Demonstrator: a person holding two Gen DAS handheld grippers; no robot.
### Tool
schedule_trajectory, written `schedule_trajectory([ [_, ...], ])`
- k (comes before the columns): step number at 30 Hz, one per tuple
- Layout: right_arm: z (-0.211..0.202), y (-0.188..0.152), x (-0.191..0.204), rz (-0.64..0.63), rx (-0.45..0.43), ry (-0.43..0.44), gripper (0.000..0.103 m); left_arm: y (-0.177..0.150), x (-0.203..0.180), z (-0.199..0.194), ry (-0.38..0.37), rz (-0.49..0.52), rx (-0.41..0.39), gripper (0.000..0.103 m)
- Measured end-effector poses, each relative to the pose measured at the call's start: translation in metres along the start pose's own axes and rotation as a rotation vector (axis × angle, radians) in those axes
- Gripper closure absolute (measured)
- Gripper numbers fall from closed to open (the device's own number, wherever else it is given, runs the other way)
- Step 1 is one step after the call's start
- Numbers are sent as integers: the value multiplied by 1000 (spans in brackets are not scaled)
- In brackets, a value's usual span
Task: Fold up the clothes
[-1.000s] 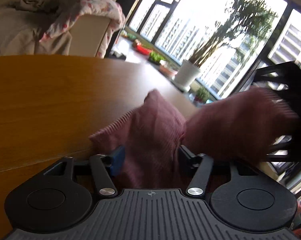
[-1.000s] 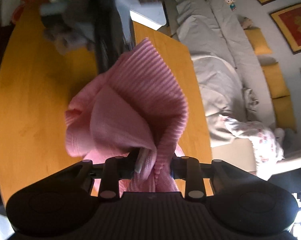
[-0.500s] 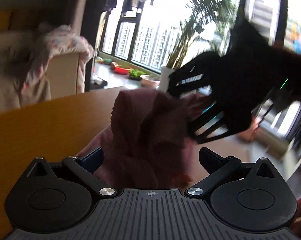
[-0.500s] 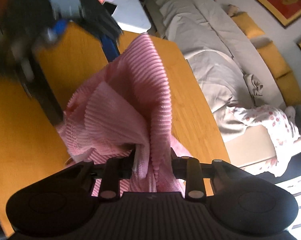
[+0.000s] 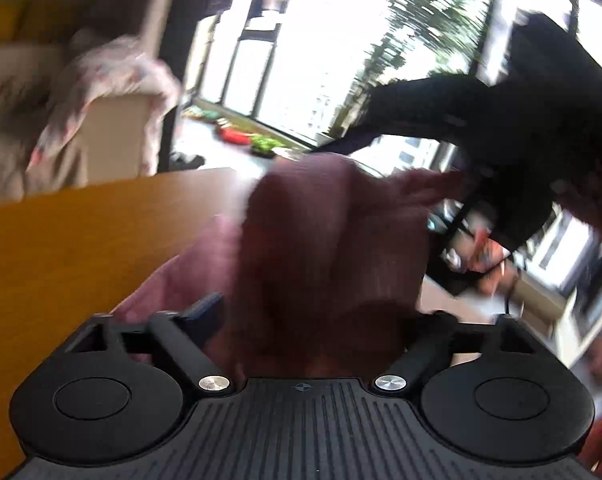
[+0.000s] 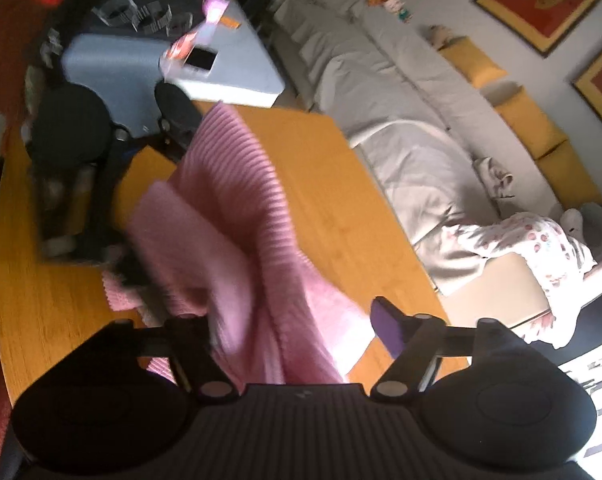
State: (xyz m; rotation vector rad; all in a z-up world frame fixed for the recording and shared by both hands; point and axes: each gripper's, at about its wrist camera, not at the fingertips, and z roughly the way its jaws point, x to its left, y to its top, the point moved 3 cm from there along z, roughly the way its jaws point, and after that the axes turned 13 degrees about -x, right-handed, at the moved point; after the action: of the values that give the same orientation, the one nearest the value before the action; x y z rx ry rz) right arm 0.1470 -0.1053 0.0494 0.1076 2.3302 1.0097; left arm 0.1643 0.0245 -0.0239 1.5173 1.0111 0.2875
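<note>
Since a second ago, the right gripper (image 6: pixel 297 320) has let go of the pink ribbed cloth (image 6: pixel 237 216); back then its tongs were pinched tight on a bunch of it, and now they are opening wide apart. A fold of the cloth is still lying between them, but the purple pad (image 6: pixel 389 328) on the right finger is standing clear of it. The other finger is partly hiding under the cloth, so I cannot tell if it is touching.

The left gripper (image 5: pixel 321 312) is closing a little, after being wider half a second ago. Its tongs are standing apart with a thick heap of cloth between them. I cannot tell if the pads are pressing on it, because the picture is blurry and the right pad is hidden.

The cloth is sitting on the wooden table (image 6: pixel 361 216) between the two grippers. In the right wrist view its long side is running from the near gripper up and away to the left, toward the left gripper (image 6: pixel 113 140), and its ribs are running across that line. One corner is sticking up high and pointing away
</note>
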Motion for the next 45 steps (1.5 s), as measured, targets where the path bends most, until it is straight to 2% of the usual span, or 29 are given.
schedule_trajectory([
  [4,-26,-6,-23,138,-98,-60,15,1,34,5,25,-203,-13,47],
  [7,-37,-25,-43,342,-165,-102,12,-5,54,9,56,-283,-2,48],
  [10,-32,-50,-62,555,-199,-161,12,-11,66,15,87,-314,30,47],
  [14,11,-76,-84,762,-187,-274,12,-14,74,12,104,-295,53,43],
  [16,42,-86,-88,760,-119,-340,12,-13,74,6,126,-261,60,38],
  [19,85,-111,-86,698,42,-429,12,-10,75,-10,189,-172,65,31],
  [21,96,-129,-85,739,71,-453,12,-7,76,-21,192,-166,65,23],
  [23,89,-136,-83,814,38,-455,12,-4,78,-31,175,-180,59,11],
  [25,78,-137,-80,856,2,-449,12,-2,81,-32,132,-227,46,6],
  [31,24,-138,-65,977,-91,-426,12,-6,84,-10,32,-364,8,3],
  [35,-6,-142,-47,1028,-140,-427,12,-4,88,5,55,-417,-23,3],
  [37,-13,-142,-36,1023,-151,-428,24,3,94,19,88,-426,-29,3],
  [39,-12,-134,-22,1011,-170,-395,61,5,95,24,100,-431,-31,3],
  [41,-5,-120,-5,1008,-201,-322,68,7,95,27,108,-435,-32,3],
  [43,7,-102,18,983,-230,-227,69,6,94,23,110,-438,-36,3],
  [45,22,-81,43,904,-242,-153,69,6,96,17,126,-440,-38,3],
])
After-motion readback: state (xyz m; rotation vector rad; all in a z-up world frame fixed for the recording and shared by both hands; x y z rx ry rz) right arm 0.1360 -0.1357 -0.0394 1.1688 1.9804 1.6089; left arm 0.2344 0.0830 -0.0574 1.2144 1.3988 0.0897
